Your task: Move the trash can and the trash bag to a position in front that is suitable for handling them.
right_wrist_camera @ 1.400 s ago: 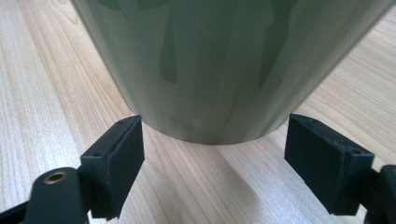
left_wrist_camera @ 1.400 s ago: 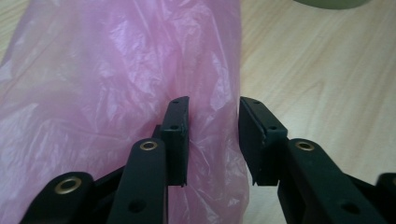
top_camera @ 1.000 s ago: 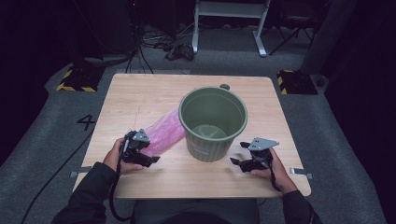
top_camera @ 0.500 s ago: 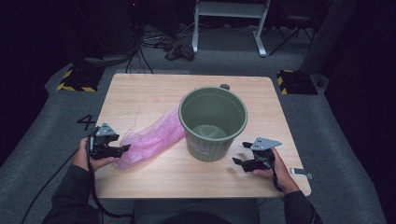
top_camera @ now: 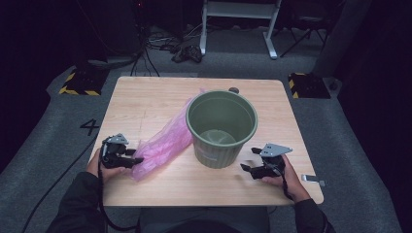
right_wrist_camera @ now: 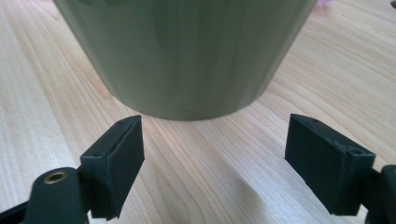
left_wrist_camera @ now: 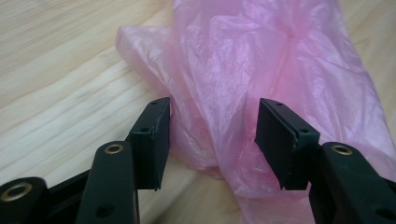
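Note:
A crumpled pink plastic bag (top_camera: 165, 143) lies on the wooden table (top_camera: 145, 102), running from the green bucket (top_camera: 221, 131) toward the near left. My left gripper (top_camera: 133, 161) is at the bag's near end. In the left gripper view the bag (left_wrist_camera: 261, 60) bunches between the jaws of that gripper (left_wrist_camera: 212, 140), which have just been closing and stand half apart around the film. My right gripper (top_camera: 248, 167) rests open on the table just right of the bucket. Its view looks between wide jaws (right_wrist_camera: 212, 158) at the bucket's wall (right_wrist_camera: 187, 51), with nothing held.
A small dark object (top_camera: 233, 90) sits behind the bucket near the table's far edge. A small metal piece (top_camera: 313, 180) lies at the near right corner. Black-and-yellow striped bases (top_camera: 77, 87) stand on the floor beyond the table.
My left gripper has moved left, away from the bucket, to the bag's near end, and its jaws stand narrower. The bag's near end now reaches farther left. The right gripper has not moved.

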Motion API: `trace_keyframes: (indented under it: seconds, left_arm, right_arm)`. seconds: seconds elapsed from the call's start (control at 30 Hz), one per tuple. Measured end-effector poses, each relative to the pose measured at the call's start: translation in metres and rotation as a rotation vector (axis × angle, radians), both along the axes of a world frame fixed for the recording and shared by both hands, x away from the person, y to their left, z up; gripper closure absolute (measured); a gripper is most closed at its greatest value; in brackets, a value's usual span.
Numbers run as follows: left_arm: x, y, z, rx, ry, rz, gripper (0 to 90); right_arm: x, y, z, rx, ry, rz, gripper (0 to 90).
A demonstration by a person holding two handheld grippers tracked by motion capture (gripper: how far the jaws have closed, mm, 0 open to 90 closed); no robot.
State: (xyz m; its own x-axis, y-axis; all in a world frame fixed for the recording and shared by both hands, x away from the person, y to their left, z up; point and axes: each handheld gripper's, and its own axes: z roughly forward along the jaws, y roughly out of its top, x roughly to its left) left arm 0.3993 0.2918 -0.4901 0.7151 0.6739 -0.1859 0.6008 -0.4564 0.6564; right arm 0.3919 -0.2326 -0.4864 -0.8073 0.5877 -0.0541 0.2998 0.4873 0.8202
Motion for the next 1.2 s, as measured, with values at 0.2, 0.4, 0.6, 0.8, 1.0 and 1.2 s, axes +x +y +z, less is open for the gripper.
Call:
trace_keyframes:
  seconds: [0.2,0.4,0.6,0.8,1.0,1.2]
  left_arm:
    - [-0.006,-0.044,0.000,0.005,-0.011,-0.109,45.8]
    - [-0.010,-0.086,0.000,0.027,-0.034,-0.170,45.2]
    - [-0.020,-0.120,0.000,0.058,-0.061,-0.210,44.9]
    - [-0.024,-0.148,0.000,0.056,-0.069,-0.224,46.1]
    - [-0.030,-0.177,-0.001,0.066,-0.103,-0.264,43.7]
    - [-0.034,-0.177,0.008,0.060,-0.137,-0.299,32.1]
  right_arm:
    - [0.000,0.003,-0.001,-0.020,-0.005,0.002,19.3]
    - [0.000,0.003,0.000,-0.017,-0.006,-0.003,19.3]
    - [0.001,0.002,-0.001,-0.033,-0.007,-0.015,19.4]
    - [0.003,0.001,-0.001,-0.027,-0.005,-0.024,19.5]
    - [0.004,0.001,-0.002,-0.031,-0.007,-0.033,19.5]
    - [0.004,-0.003,-0.001,-0.027,-0.007,-0.043,19.5]
